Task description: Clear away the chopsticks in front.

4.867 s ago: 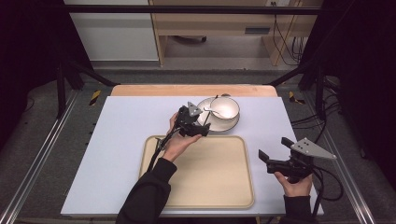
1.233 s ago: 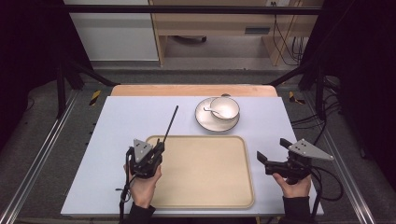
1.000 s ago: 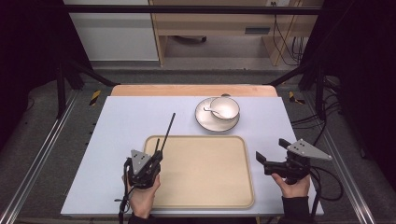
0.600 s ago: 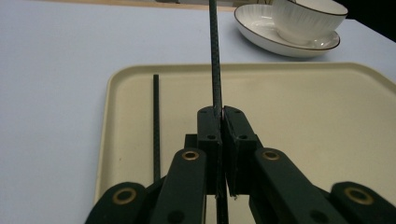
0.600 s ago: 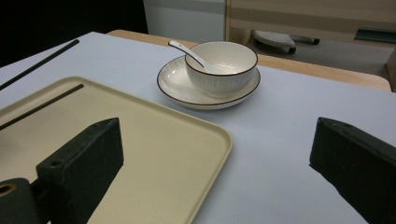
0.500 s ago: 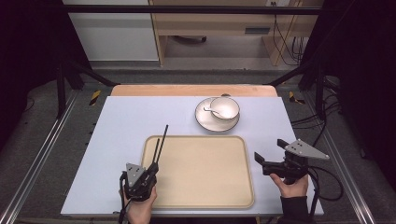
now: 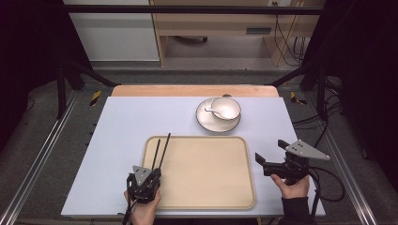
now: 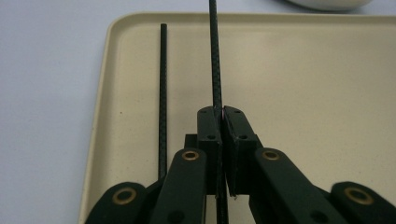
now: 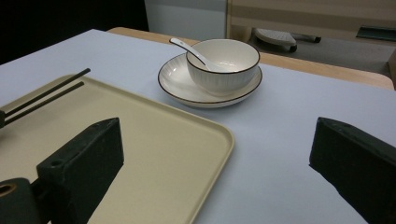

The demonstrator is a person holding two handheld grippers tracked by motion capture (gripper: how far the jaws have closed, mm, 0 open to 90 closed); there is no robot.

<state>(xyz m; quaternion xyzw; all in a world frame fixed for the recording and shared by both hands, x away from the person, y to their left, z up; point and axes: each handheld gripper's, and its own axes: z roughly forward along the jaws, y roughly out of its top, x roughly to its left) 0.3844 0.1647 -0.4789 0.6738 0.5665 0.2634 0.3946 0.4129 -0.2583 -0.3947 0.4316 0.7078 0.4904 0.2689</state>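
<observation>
Chopsticks arriving at tray, left edge.
Left claw (image 7: 149, 174) is drawing back toward the person, now at the tray's (image 7: 206, 197) near left corner instead of farther up the worktop (image 7: 126, 122); it is clenching one chopstick (image 8: 215, 56), while the second chopstick (image 8: 162, 93) is lying loose just beside, on the tray. Right claw (image 7: 270, 161) is idling released. Placement looks nearly complete; bowl (image 7: 225, 108) untouched.

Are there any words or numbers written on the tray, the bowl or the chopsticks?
None: no words, numbers or signs can be read.
The tray, bowl, plate, spoon and chopsticks are all plain.
The left gripper and right gripper carry no label either.
</observation>
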